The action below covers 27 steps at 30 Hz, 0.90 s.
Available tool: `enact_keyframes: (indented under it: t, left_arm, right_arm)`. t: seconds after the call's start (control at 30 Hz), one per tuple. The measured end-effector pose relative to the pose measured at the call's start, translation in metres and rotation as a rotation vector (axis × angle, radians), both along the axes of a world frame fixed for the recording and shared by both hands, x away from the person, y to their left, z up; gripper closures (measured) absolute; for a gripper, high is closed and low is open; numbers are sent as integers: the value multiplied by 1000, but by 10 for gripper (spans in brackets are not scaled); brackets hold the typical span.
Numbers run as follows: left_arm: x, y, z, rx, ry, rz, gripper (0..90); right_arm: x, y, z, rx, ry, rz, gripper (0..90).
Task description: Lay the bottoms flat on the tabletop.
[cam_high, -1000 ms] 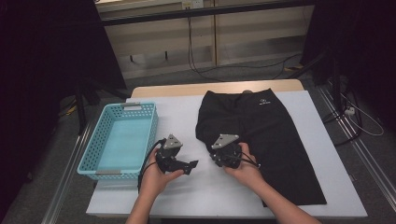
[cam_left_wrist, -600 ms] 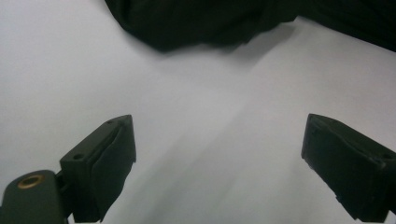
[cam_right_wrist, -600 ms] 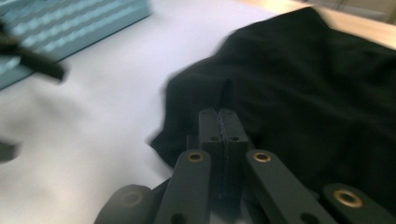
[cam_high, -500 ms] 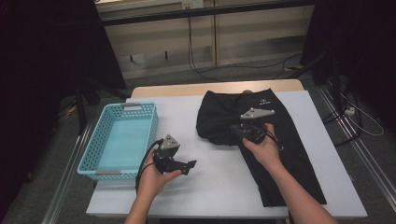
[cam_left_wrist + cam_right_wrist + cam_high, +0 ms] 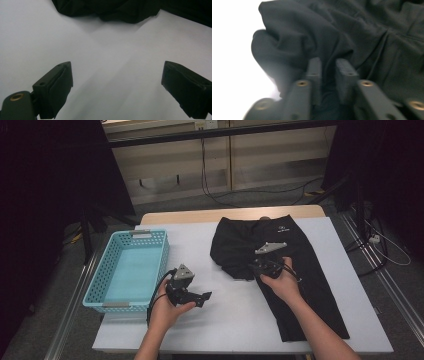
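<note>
Trousers are spread on the desk, bunched cloth under the right hand-held gripper, whose jaws have just been opening, slightly parted. Left hand-held gripper is held wide open, trousers ahead.

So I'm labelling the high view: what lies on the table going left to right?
Blue basket, left gripper, right gripper resting on the black shorts, whose far leg runs on to the right.
</note>
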<state>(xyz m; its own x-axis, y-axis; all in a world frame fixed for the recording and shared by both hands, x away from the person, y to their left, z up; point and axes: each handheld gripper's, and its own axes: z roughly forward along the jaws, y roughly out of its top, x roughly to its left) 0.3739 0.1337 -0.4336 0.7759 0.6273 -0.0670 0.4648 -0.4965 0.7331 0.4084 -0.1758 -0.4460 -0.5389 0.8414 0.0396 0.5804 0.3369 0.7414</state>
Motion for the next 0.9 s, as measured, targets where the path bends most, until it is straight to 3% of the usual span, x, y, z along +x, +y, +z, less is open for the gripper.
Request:
enact_keyframes:
  t: [0.23,0.4,0.57,0.73,0.9]
  left_arm:
    - [1,0,1,1,0,-3,102]
    - [1,0,2,1,-4,-1,102]
    - [0,0,3,-2,-9,-3,102]
    - [-1,2,2,1,-8,1,102]
    - [-3,3,3,2,-10,1,102]
  right_arm:
    - [-15,2,15,20,-29,0,402]
    - [-28,13,25,10,-75,57,343]
    - [-40,31,32,6,-118,131,368]
    - [-43,48,29,5,-87,202,624]
    - [-36,67,10,-40,-49,243,567]
